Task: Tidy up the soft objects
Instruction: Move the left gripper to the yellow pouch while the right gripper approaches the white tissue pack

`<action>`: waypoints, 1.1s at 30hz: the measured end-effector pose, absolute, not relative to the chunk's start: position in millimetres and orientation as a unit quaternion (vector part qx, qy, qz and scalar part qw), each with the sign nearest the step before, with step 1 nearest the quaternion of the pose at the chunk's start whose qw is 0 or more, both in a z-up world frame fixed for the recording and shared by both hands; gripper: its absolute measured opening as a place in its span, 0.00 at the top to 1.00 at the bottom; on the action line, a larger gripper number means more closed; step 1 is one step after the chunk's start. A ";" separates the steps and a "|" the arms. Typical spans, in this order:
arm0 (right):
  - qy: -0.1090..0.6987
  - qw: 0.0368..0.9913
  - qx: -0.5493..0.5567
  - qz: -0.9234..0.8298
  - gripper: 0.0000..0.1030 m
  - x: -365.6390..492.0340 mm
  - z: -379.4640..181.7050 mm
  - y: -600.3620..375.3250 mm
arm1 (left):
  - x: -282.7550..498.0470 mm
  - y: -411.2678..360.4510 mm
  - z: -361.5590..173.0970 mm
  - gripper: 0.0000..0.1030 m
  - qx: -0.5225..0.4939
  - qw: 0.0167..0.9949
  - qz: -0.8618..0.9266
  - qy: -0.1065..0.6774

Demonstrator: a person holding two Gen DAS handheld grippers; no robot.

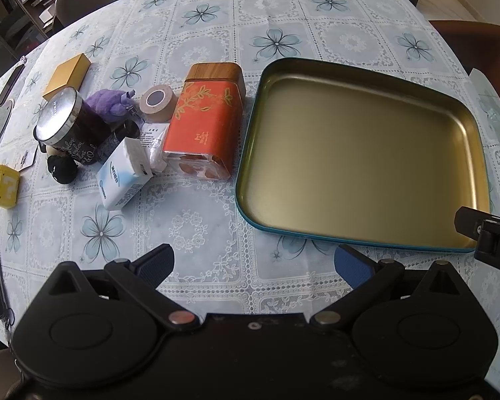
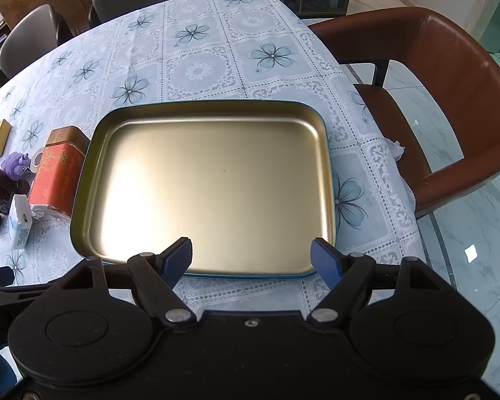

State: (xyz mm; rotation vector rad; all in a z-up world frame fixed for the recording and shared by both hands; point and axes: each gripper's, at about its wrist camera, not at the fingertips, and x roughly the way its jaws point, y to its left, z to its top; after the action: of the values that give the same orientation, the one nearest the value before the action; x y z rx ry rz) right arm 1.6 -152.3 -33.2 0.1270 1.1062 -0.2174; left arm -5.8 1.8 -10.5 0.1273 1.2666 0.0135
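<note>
While spread wide and holding nothing, left gripper (image 1: 253, 263) and right gripper (image 2: 251, 256) hover by near rim of bare gold tin tray (image 2: 83, 166); purple plush (image 1: 108, 101) crowded among tins, left.

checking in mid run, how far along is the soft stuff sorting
Nothing looks done: the gold-lined teal metal tray holds nothing. Nothing is in hand either: the left tongs and right tongs are both open. Left to do: the fluffy purple plush toy and small black pom-pom sit among the hard items, beside the orange tea tin.
</note>
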 end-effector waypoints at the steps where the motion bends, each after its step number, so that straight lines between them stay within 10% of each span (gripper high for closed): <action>1: 0.524 0.843 0.061 -0.103 0.28 1.9 -33.3 -151.4 | -6.2 3.4 -10.0 0.00 0.059 0.805 0.005 0.590; 33: 0.460 0.881 -0.063 0.090 0.42 33.9 -46.0 120.7 | -32.1 338.4 -25.3 0.01 -0.060 0.811 0.149 0.562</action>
State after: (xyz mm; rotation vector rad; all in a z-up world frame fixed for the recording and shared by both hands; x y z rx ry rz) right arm 33.9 120.7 -46.0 -0.1310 0.9572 0.1879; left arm -32.1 338.4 -25.3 -0.1281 1.2007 0.3175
